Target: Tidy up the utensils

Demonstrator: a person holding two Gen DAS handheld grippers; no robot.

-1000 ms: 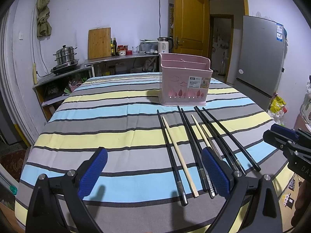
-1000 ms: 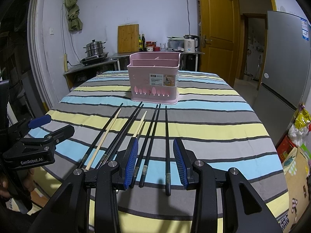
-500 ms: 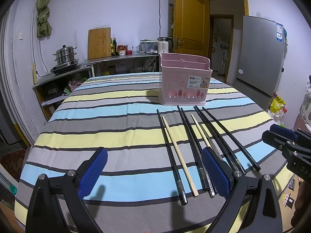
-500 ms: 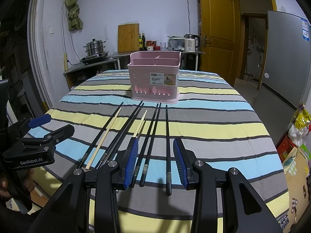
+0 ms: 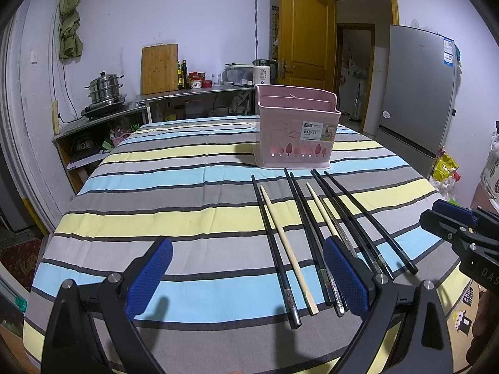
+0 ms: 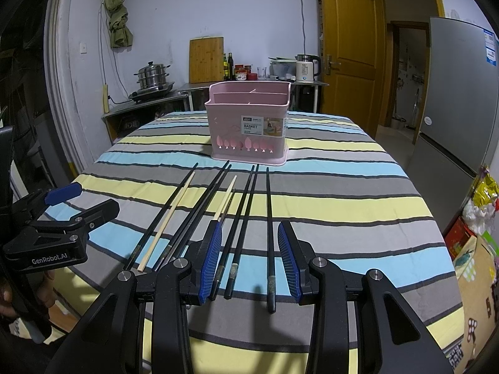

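A pink utensil basket (image 5: pixel 295 127) (image 6: pixel 249 124) stands upright near the middle of the striped table. Several black chopsticks (image 5: pixel 273 243) (image 6: pixel 269 227) and two pale wooden ones (image 5: pixel 287 243) (image 6: pixel 170 215) lie in a row in front of it, ends toward me. My left gripper (image 5: pixel 246 275) is open wide and empty above the near table edge; the leftmost chopsticks lie between its fingers. My right gripper (image 6: pixel 251 260) is open and empty, low over the near ends of the rightmost black chopsticks. Each gripper shows at the edge of the other's view.
The striped tablecloth (image 5: pixel 174 193) covers the table. A counter with a steamer pot (image 5: pixel 104 88), cutting board (image 5: pixel 159 68), bottles and kettle stands behind. A grey fridge (image 5: pixel 418 93) and a yellow door (image 5: pixel 302 37) are at the right. Bags lie on the floor at the right.
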